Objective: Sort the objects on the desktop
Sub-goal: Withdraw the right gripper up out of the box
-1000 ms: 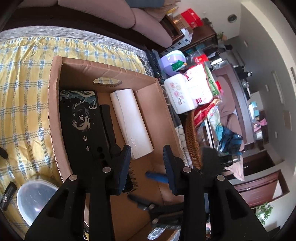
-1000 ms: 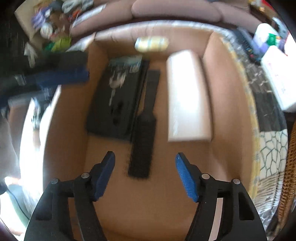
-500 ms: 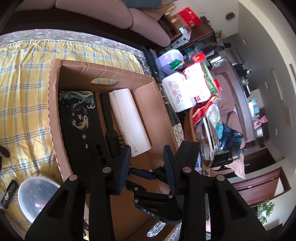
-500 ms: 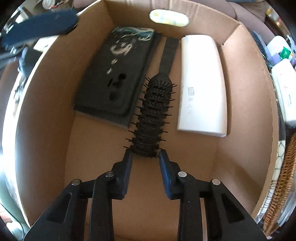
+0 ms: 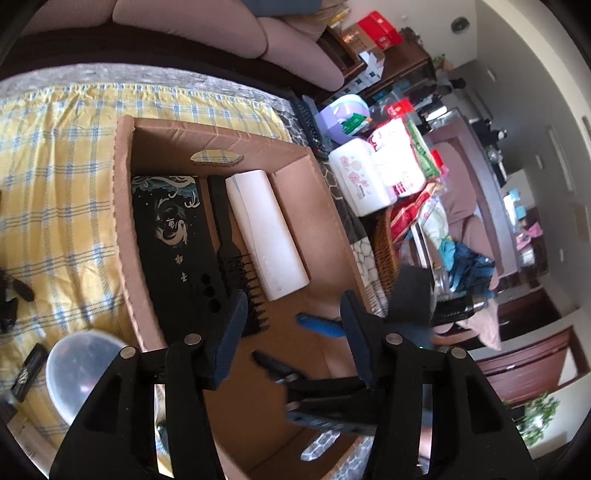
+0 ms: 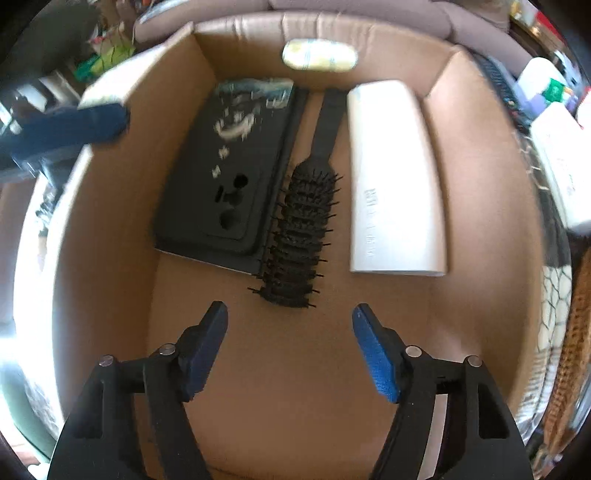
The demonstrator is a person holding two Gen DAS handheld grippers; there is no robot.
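An open cardboard box [image 5: 123,206] [image 6: 110,258] holds three things side by side. They are a black case with a pale dragon print [image 5: 173,236] [image 6: 229,177], a black hairbrush [image 5: 236,258] [image 6: 295,236] and a white case [image 5: 266,229] [image 6: 395,177]. My right gripper [image 6: 289,314] points down into the box just short of the brush head. Its jaws are opening and nothing is between them. My left gripper [image 5: 293,306] hovers over the box's near left part, also opening and empty. The right gripper [image 5: 295,343] shows below it.
The box rests on a yellow checked cloth [image 5: 62,184]. A clear plastic lid [image 5: 77,365] lies left of the box. To the right are a flowered white tissue box [image 5: 358,181], a wicker basket [image 5: 384,243] and household clutter. A sofa [image 5: 184,22] runs behind.
Half a second ago the right jaws were closed in on the brush's end; they have now spread wide, leaving the brush lying in the box. The left jaws have also widened.
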